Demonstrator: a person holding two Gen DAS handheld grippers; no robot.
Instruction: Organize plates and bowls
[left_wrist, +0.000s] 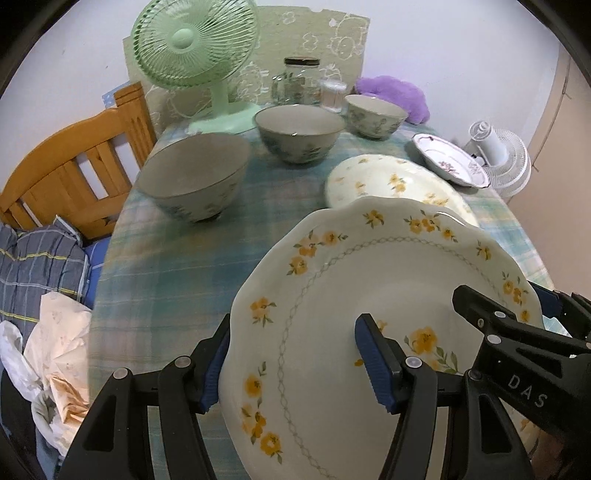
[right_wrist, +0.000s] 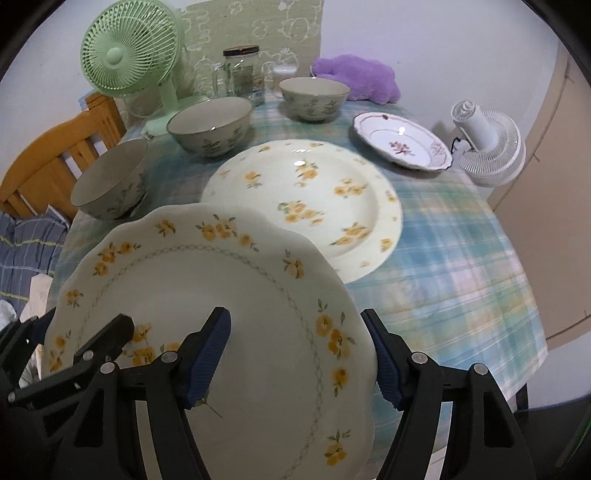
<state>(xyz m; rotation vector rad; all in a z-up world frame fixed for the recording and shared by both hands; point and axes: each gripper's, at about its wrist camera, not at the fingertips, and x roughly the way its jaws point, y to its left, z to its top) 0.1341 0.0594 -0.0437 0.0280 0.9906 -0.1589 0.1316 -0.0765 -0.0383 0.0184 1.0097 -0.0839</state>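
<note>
Right wrist view: both the left gripper and right gripper clamp the scalloped yellow-flowered plate, lifted near the round yellow-flowered plate; three floral bowls unstacked, sorting barely begun.

A table under a blue-green plaid cloth stands against a plain white wall. Far left, a mint-green desk fan stands before a pale green patterned panel. A honey-coloured wooden slatted headboard sits left; a white fan lies right.
</note>
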